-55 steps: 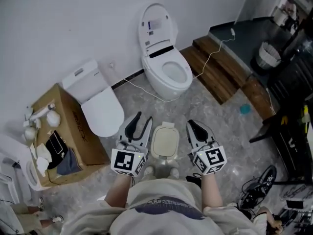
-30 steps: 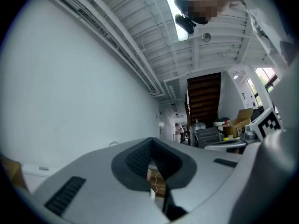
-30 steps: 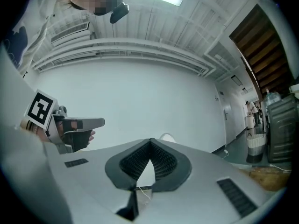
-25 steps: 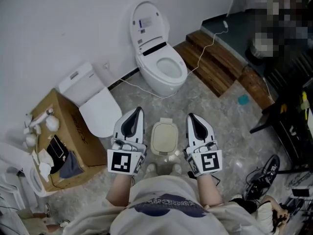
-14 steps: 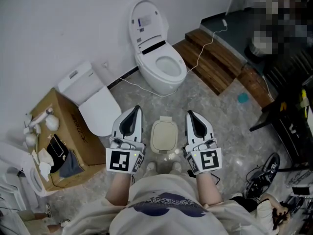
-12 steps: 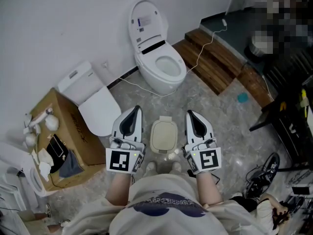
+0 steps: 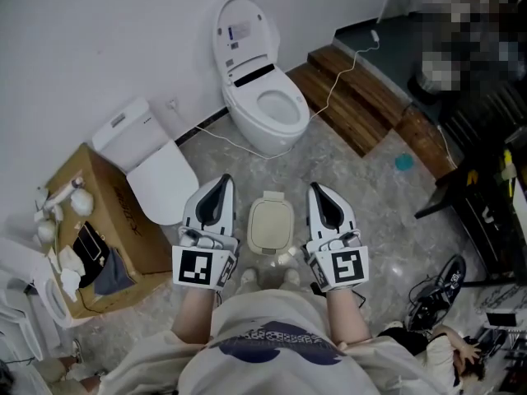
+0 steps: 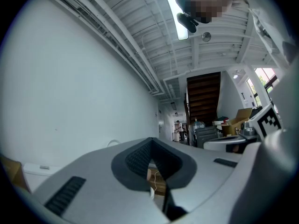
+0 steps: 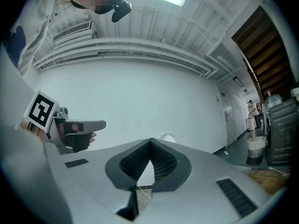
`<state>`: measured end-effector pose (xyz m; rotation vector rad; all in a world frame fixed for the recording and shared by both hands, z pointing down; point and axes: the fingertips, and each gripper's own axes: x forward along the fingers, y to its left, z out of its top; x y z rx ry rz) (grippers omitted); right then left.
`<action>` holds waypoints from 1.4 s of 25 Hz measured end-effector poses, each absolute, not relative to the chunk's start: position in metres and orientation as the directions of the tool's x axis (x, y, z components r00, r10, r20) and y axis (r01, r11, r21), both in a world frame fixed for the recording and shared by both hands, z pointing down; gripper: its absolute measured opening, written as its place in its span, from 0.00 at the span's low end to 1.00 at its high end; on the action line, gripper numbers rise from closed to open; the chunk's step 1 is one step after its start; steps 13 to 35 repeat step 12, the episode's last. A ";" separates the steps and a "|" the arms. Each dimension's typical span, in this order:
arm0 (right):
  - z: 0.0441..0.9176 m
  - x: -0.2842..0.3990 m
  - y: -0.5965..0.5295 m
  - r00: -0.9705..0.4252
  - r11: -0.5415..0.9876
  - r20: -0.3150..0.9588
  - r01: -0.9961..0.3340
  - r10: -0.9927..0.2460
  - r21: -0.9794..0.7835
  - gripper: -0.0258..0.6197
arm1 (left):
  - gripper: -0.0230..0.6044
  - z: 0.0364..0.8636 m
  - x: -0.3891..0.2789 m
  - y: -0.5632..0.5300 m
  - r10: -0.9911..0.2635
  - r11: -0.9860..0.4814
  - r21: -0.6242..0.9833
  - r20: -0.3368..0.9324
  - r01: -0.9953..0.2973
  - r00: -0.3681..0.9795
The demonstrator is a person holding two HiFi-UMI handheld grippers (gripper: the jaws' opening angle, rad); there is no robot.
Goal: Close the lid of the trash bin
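Head view. The floor (image 7: 375, 212) is grey mottled stone, bounded at the top by a white wall (image 7: 99, 31). The trash bin (image 7: 271, 224) stands on the floor just ahead of the person's feet, its cream lid (image 7: 271, 220) lying flat over it. The left gripper (image 7: 222, 181) and right gripper (image 7: 316, 189) are held level on either side of the bin, above it and not touching it. Beyond the bin, against the wall, stands a toilet (image 7: 262, 97) with its cover raised. A second toilet (image 7: 159, 169), cover down, sits to the left on a cardboard box (image 7: 103, 220). Wooden steps (image 7: 362, 105) run off at upper right, with a white cable (image 7: 333, 93) trailing across them. Dark furniture (image 7: 486, 212) crowds the right edge. Open floor lies between bin, toilet and steps.

Left gripper view. The jaws are pressed together with nothing between them. A bare white wall (image 8: 70, 87) fills the left side. A ribbed ceiling (image 8: 140, 41) carries a strip light (image 8: 170, 13). A dark staircase (image 8: 203, 97) stands at the far end. The bin is not visible here.

Right gripper view. The jaws meet at their tips and hold nothing. The left gripper's marker cube (image 9: 41, 111) shows at left. The white wall (image 9: 154, 97) lies ahead, and an open passage (image 9: 250, 125) lies to the right.
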<state>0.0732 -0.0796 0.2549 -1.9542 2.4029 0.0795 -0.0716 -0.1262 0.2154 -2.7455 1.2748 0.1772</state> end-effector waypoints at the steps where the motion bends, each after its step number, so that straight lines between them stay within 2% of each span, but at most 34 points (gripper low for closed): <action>1: 0.255 0.074 -0.079 -0.203 0.203 -0.064 -0.979 -0.977 0.015 0.05 | 0.03 0.216 -0.072 -0.126 -0.753 -0.642 -0.050 -0.151 -0.765 0.641; 35: 0.252 0.070 -0.078 -0.214 0.213 -0.071 -0.977 -0.974 0.023 0.05 | 0.03 0.218 -0.076 -0.126 -0.758 -0.636 -0.046 -0.149 -0.770 0.635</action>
